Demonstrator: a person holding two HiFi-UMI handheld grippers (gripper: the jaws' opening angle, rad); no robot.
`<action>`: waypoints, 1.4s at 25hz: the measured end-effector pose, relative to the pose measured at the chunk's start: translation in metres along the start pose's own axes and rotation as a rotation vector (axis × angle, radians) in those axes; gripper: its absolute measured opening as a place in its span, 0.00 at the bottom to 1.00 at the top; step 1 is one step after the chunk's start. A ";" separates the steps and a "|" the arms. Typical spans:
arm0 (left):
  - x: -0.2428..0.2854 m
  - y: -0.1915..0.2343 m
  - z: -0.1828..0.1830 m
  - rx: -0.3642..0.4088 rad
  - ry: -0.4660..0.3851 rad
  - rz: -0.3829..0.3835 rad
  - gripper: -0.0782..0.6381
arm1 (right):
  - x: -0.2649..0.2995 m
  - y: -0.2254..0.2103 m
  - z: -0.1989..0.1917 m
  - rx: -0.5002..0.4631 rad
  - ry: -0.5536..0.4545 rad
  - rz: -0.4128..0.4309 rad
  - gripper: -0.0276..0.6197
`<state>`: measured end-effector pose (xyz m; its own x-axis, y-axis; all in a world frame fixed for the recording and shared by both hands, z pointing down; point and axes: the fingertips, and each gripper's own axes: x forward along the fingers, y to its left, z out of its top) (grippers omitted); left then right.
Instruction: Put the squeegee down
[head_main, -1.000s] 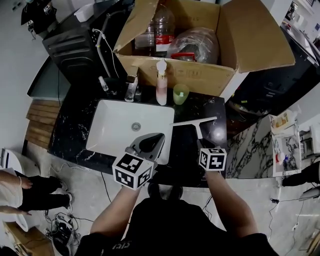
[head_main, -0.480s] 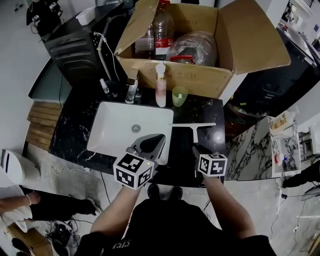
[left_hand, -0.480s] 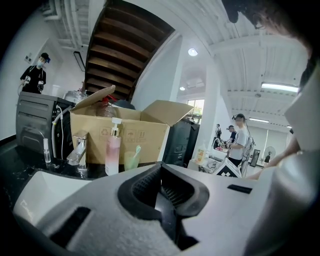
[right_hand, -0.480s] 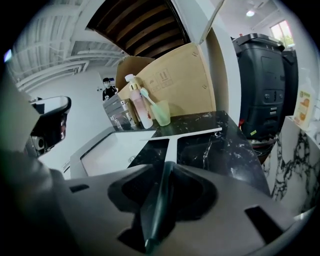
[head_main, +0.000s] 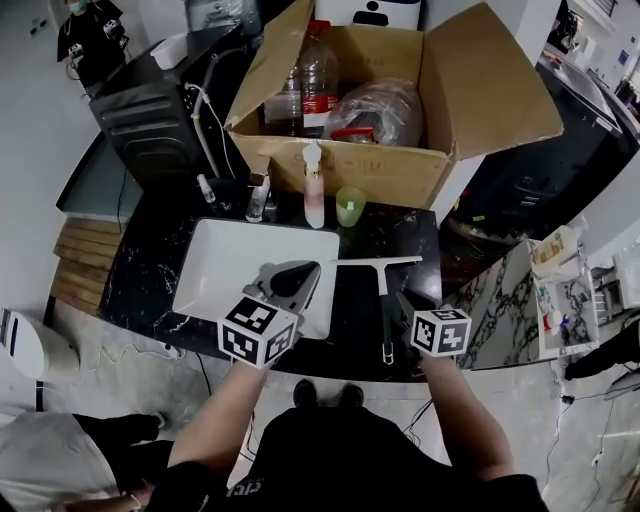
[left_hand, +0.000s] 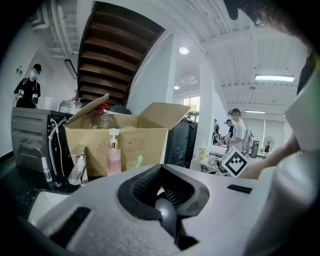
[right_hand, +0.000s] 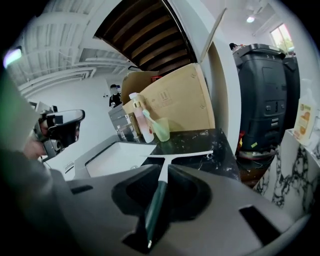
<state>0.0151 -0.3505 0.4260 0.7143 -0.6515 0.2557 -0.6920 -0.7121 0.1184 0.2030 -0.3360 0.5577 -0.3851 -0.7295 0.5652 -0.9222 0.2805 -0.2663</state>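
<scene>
1. The black marble countertop (head_main: 150, 255) spans the work area in front of me.

2. An open cardboard box (head_main: 400, 172) stands on the rear part of the countertop with its flaps up. Clear plastic bottles (head_main: 312, 70) stand inside it.

3. A white rectangular sink (head_main: 225, 270) is set into the countertop, left of centre.

4. My left gripper (head_main: 297, 281) hangs over the front right part of the sink. In the left gripper view (left_hand: 161, 168) its jaws meet at the tips, and nothing sits between them.

5. My right gripper (head_main: 403, 297) hangs over the countertop, just right of the sink. In the right gripper view (right_hand: 165, 167) its jaws stand a narrow gap apart. The squeegee handle shows through that gap and the jaws do not pinch it.

6. The squeegee (head_main: 378, 262) lies flat on the countertop between the sink and the counter's right edge. Its pale blade runs crosswise on the side toward the box. Its dark green handle (right_hand: 156, 197) points back toward me, and the handle's end lies near the front edge of the counter.

7. Behind the sink, from left to right, stand a chrome faucet (head_main: 258, 195), a pink pump bottle (head_main: 314, 200) and a green cup (head_main: 349, 207). The bottle and the cup stand just in front of the box wall.
</scene>
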 end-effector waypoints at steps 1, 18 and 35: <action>0.001 0.001 0.003 0.011 0.002 -0.008 0.12 | -0.004 -0.001 0.007 -0.003 -0.013 0.005 0.14; -0.003 0.019 0.043 0.046 -0.037 0.029 0.13 | -0.067 0.019 0.101 -0.178 -0.232 0.069 0.05; -0.027 0.036 0.057 0.024 -0.108 0.124 0.13 | -0.132 0.044 0.149 -0.231 -0.526 0.082 0.05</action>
<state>-0.0233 -0.3739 0.3690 0.6319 -0.7578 0.1625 -0.7734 -0.6301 0.0689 0.2192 -0.3202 0.3547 -0.4404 -0.8950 0.0703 -0.8967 0.4348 -0.0822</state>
